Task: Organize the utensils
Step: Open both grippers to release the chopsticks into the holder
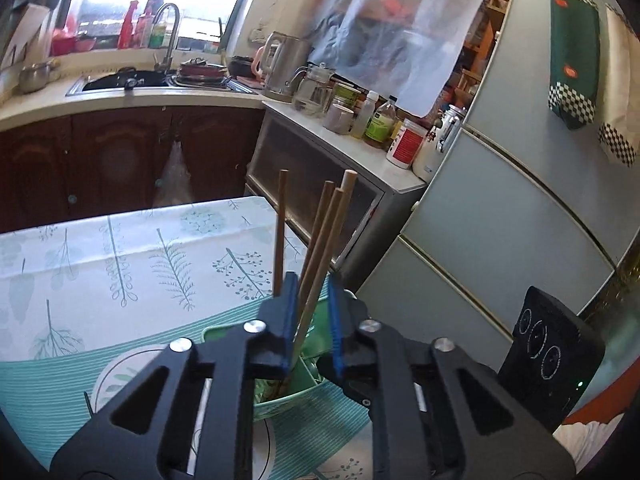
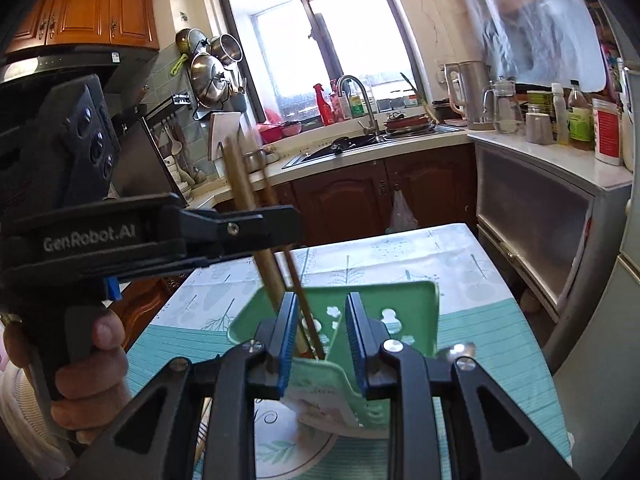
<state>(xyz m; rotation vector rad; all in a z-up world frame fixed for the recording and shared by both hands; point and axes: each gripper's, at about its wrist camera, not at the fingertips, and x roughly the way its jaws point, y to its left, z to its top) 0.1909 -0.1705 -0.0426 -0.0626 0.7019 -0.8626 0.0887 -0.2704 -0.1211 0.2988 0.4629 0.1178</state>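
Kitchen tabletop (image 2: 460, 264), mid-frame: the right gripper (image 2: 322, 336) clamps the green holder's (image 2: 400, 300) wall, likely steadying it. The left gripper (image 1: 314, 320) has jaws apart around upright chopsticks (image 1: 320, 240), seemingly dropped in.

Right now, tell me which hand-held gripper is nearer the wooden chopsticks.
Left. The left hand-held gripper straddles the wooden chopsticks; the right hand-held gripper sits beside them, at the green plastic holder.
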